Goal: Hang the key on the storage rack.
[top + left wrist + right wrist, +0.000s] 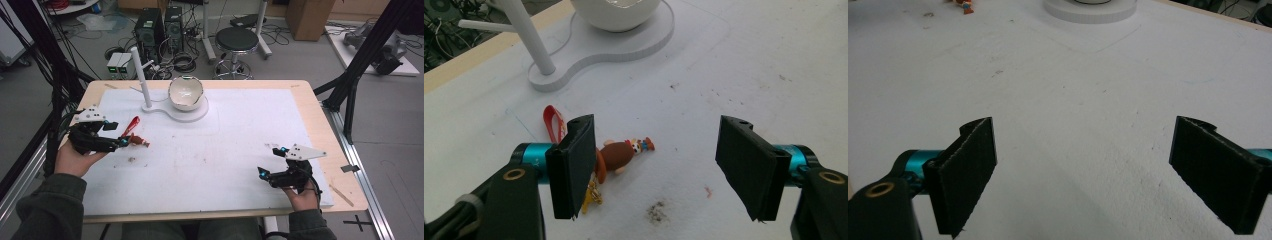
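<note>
A small keychain toy (139,141) with a brown figure (619,154), a red strap (553,120) and a gold clasp lies on the white mat. My left gripper (117,134) hovers just left of it with its jaws wide apart. In the left gripper view the gripper (659,170) holds nothing, and its left jaw hides part of the toy. A white bowl (185,93) rests on a white stand base (624,45) with an upright post (140,77). My right gripper (270,161) stands open over bare mat at the front right, with nothing between its jaws (1093,175).
The white mat (225,130) covers a wooden table (320,125). A dirt smudge (656,212) marks the mat near the toy. Beyond the table's far edge stand a stool (236,42), computer towers (150,30) and cables. A black frame leg (357,75) rises at the right.
</note>
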Tool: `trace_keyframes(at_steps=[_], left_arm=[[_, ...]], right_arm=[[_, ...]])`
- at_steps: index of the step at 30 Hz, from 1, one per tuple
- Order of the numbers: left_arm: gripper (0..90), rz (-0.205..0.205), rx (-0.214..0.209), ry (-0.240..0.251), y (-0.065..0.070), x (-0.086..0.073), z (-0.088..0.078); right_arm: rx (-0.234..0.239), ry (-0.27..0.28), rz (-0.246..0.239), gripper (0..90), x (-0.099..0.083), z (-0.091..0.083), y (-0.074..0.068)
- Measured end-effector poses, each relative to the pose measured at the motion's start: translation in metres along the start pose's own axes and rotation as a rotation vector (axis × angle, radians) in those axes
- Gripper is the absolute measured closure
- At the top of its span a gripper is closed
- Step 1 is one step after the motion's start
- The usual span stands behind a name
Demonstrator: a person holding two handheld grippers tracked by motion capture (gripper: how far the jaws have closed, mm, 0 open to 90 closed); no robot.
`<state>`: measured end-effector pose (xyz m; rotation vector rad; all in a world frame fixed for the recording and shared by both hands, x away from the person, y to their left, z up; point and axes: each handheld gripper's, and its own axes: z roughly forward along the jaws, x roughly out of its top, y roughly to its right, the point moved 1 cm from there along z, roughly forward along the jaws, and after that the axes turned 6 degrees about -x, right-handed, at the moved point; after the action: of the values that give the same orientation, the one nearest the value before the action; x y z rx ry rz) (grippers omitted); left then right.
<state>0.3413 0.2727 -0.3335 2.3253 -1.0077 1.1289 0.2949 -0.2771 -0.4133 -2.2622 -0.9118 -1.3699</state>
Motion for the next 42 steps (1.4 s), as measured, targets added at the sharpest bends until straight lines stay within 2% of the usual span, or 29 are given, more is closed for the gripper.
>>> trace_keyframes(at_steps=[4,11,18,20,25,29,31,39,42], left_arm=[[32.0,-0.015,-0.006,-0.011,-0.010,0.004,0.005],[33.0,-0.012,-0.014,-0.041,-0.023,0.012,0.014],[36.1,-0.033,0.016,-0.070,-0.042,0.011,0.028],[37.2,-0.059,0.034,-0.085,-0.049,0.009,0.034],[39.0,-0.082,0.058,-0.124,-0.059,0.005,0.046],[41.6,-0.085,0.073,-0.148,-0.064,0.002,0.054],[42.3,-0.104,0.075,-0.170,-0.069,-0.001,0.060],[47.1,-0.159,0.085,-0.168,-0.078,-0.011,0.069],[51.9,-0.206,0.095,-0.141,-0.081,-0.017,0.073]], right_arm=[[-0.001,0.000,0.002,10.6,0.000,0.000,0.000],[-0.001,0.004,-0.007,10.6,0.001,0.001,-0.001],[0.005,0.004,-0.004,10.6,0.001,0.000,-0.001],[0.006,0.009,-0.008,10.6,0.001,0.000,0.000],[0.007,0.012,-0.006,10.6,0.001,0.001,0.000],[0.010,0.010,-0.004,10.6,0.001,0.001,0.001],[0.007,0.013,-0.011,10.6,0.001,0.001,0.001],[0.010,0.014,-0.005,10.6,0.001,0.000,0.002],[0.012,0.014,-0.004,10.6,0.001,0.000,0.002]])
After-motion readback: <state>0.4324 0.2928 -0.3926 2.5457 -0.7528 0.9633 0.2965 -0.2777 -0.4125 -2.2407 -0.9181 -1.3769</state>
